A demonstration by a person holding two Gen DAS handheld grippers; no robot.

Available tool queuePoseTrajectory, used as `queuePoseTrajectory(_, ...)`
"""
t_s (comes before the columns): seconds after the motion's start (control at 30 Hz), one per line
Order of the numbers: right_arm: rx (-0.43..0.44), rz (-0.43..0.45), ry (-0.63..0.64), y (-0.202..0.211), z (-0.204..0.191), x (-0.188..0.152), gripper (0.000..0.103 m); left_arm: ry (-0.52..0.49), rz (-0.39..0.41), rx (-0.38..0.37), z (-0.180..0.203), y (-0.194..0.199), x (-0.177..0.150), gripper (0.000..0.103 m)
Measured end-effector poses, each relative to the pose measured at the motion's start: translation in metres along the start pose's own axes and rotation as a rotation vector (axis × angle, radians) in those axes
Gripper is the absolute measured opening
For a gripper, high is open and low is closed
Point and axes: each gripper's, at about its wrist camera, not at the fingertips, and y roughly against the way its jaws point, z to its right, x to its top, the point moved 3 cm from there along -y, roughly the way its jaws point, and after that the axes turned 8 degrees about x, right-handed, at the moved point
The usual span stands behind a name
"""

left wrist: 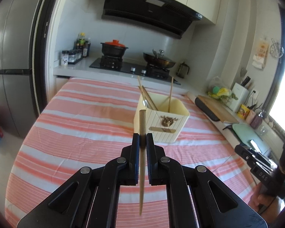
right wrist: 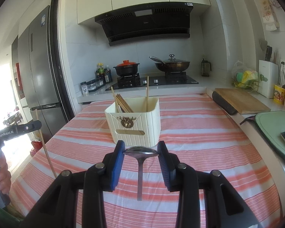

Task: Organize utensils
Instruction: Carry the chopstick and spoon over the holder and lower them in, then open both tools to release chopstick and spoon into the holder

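Note:
A cream ribbed utensil holder (left wrist: 162, 122) (right wrist: 135, 122) stands on the pink striped tablecloth (left wrist: 76, 125), with several chopsticks (left wrist: 147, 97) (right wrist: 123, 102) standing in it. My left gripper (left wrist: 142, 139) is shut on a wooden chopstick (left wrist: 142, 171), held upright in front of the holder and a little to its left. My right gripper (right wrist: 141, 149) is shut on the bowl of a metal spoon (right wrist: 140, 152), its handle hanging down, just in front of the holder. The left gripper with its chopstick (right wrist: 45, 150) shows at the left in the right wrist view.
A stove with a red-lidded pot (left wrist: 114, 48) and a lidded wok (left wrist: 159, 59) stands behind the table. A wooden cutting board (right wrist: 239, 99) and a green board (right wrist: 273, 125) lie on the counter to the right. A fridge (left wrist: 11, 57) stands at the left.

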Motion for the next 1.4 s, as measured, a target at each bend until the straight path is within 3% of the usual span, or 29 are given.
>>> queuePoseTrajectory(0.5,0.065,0.005,0.051,0.006,0.002,0.06,0.036,-0.027,0.049,-0.059,0.013,0.014,0.037,0.005)
queuePoseTrajectory(0.7,0.109,0.002,0.04,-0.012,0.01,0.107,0.036,-0.041,0.076,-0.073,0.023,0.005,0.077,0.005)
queuePoseTrajectory(0.93,0.131,0.013,0.04,-0.053,0.021,0.173,0.036,-0.062,0.174,-0.075,0.043,-0.011,0.152,0.005)
queuePoseTrajectory(1.17,0.115,0.031,0.083,-0.109,0.03,0.218,0.036,-0.064,0.237,-0.06,0.073,-0.065,0.201,0.005)
queuePoseTrajectory(1.27,0.109,0.012,0.107,-0.136,0.035,0.219,0.036,-0.052,0.192,-0.056,0.079,-0.104,0.197,0.005)
queuePoseTrajectory(1.4,0.113,-0.072,0.118,-0.182,0.045,0.202,0.036,-0.025,0.071,-0.052,0.077,-0.161,0.17,0.005)
